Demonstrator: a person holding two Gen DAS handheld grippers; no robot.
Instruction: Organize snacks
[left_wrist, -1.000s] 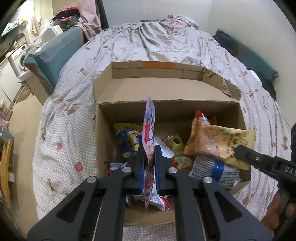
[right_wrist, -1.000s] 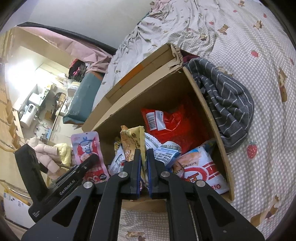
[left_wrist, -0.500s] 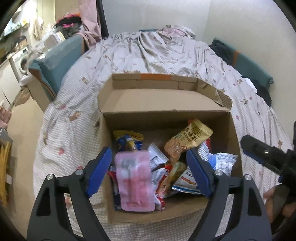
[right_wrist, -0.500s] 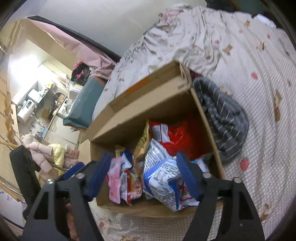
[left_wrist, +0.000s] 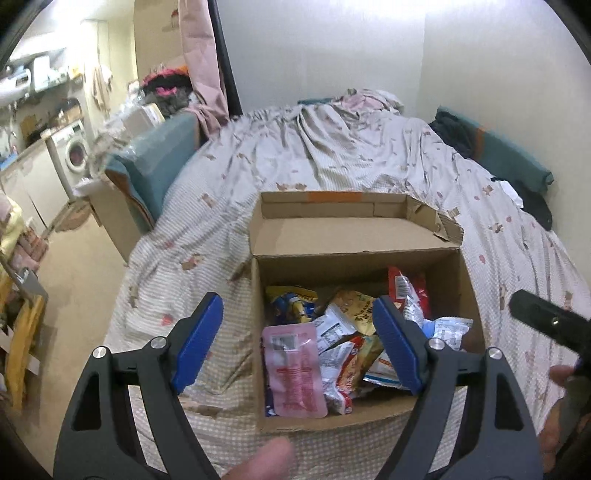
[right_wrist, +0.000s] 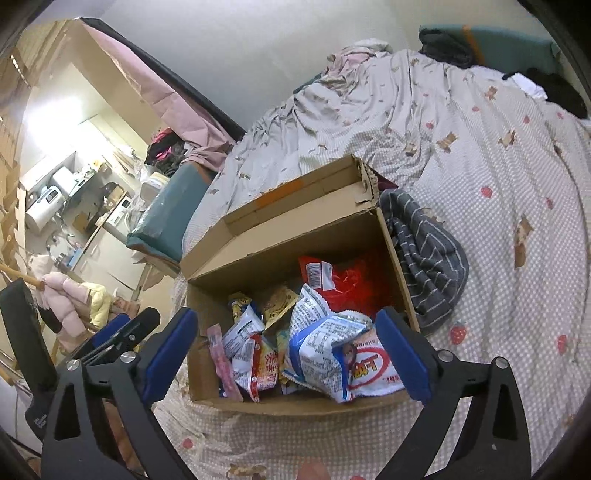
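An open cardboard box (left_wrist: 332, 417) stands on the bed, filled with snack packets. A pink packet (left_wrist: 293, 369) lies flat at its near left, and a tan packet (left_wrist: 354, 310) rests in the middle by a red bag (left_wrist: 406, 291). My left gripper (left_wrist: 295, 306) hovers above the box's near left side, open and holding nothing. In the right wrist view the box (right_wrist: 280, 258) also holds a blue-and-white bag (right_wrist: 321, 343) and the red bag (right_wrist: 347, 280). My right gripper (right_wrist: 287, 314) hangs over it, its jaws opening with nothing gripped between them.
A grey striped garment (right_wrist: 424, 258) lies against the box's right side. The bed's patterned cover (left_wrist: 332, 155) stretches beyond. A teal cushion (left_wrist: 159, 162) lines the left edge, dark clothes (left_wrist: 454, 133) the far right. A washing machine (left_wrist: 72, 151) stands across the floor.
Both grippers opened and let go: the pink packet and the tan packet dropped into the box. Both hands rose and drew back from it.
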